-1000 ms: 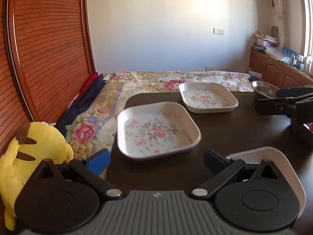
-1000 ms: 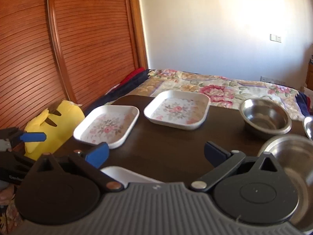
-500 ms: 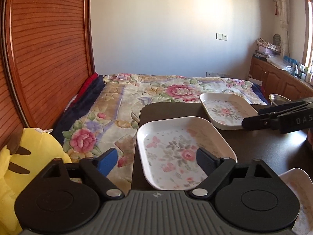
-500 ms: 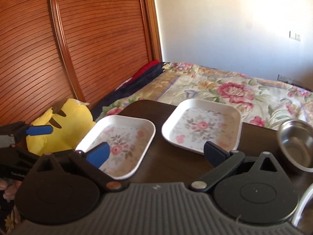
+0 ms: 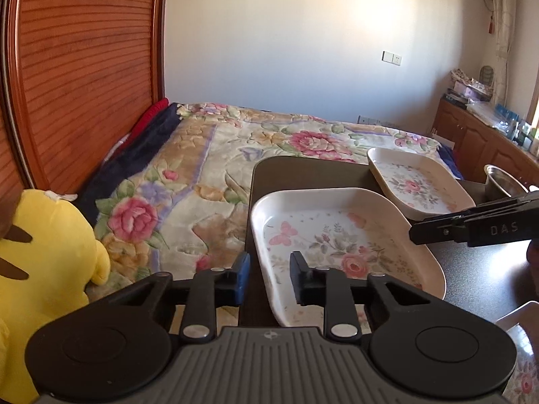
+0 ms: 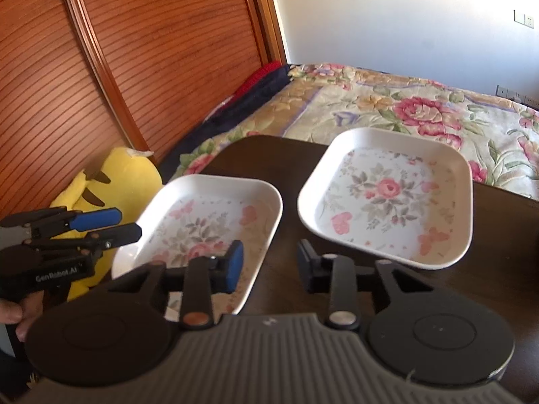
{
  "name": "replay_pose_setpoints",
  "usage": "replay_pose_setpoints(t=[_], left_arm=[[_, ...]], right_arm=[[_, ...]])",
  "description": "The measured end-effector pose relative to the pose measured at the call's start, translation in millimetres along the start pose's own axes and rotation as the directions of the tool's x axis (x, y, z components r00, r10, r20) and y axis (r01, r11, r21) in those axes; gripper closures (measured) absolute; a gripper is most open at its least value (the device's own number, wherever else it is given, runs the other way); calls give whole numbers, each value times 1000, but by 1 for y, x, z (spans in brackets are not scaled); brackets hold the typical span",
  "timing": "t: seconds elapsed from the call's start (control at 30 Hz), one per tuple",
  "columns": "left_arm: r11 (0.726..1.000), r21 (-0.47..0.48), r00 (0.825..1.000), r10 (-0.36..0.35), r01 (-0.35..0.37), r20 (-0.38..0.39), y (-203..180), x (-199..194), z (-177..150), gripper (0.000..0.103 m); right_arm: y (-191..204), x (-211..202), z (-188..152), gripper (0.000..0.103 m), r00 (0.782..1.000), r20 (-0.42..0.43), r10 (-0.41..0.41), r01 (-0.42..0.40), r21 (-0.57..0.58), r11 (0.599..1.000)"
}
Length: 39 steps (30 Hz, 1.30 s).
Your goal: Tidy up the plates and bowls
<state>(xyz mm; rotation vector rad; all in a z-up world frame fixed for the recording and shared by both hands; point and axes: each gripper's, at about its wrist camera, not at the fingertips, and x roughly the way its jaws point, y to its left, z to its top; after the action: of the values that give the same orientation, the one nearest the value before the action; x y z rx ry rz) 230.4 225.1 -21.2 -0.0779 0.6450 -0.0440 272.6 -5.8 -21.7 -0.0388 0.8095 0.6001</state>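
Two white square floral plates lie on the dark table (image 6: 488, 208). The near plate (image 5: 340, 235) (image 6: 205, 222) lies at the table's left edge, the far plate (image 5: 417, 181) (image 6: 387, 195) behind it. My left gripper (image 5: 267, 281) is partly closed, its fingers straddling the near plate's left rim without clamping it. My right gripper (image 6: 267, 267) is partly closed and empty, with the near plate's right rim between its fingers. It shows in the left wrist view (image 5: 471, 229) over that plate's right edge. A steel bowl (image 5: 505, 181) stands at the far right.
A floral bedspread (image 5: 235, 155) lies behind and left of the table. A yellow plush toy (image 5: 43, 262) sits left, by the wooden headboard (image 5: 84, 67). Another white plate's corner (image 5: 518, 323) shows at the near right. A wooden cabinet (image 5: 488, 144) stands at the far right.
Both grippers moved left and forward to the near plate and narrowed their jaws. The left one now straddles its left rim, the right one its right rim.
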Motion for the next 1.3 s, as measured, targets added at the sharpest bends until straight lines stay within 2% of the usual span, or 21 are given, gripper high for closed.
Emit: replay_pose_setpoints(t=[0.13, 0.37, 0.4, 0.5, 1.3], left_arm=[[1000, 3, 1000, -11, 11, -2, 0, 2, 0, 83], [1000, -2, 1000, -18, 18, -10, 3, 5, -2, 93], [1000, -3, 1000, -18, 18, -13, 3, 6, -3, 93], [1000, -5, 1000, -20, 20, -18, 4, 7, -5, 93], [1000, -5, 999, -18, 18, -33, -4, -1, -7, 93]], right_arm=[[-2, 7, -1, 75, 1000, -17, 4, -3, 5, 1000], [-2, 13, -2, 80, 999, -31, 22, -22, 4, 1000], [-2, 13, -2, 84, 999, -32, 24, -24, 2, 1000], [0, 15, -3, 86, 999, -38, 31, -31, -3, 1000], [3, 15, -11, 90, 998, -54, 41, -42, -26, 999]])
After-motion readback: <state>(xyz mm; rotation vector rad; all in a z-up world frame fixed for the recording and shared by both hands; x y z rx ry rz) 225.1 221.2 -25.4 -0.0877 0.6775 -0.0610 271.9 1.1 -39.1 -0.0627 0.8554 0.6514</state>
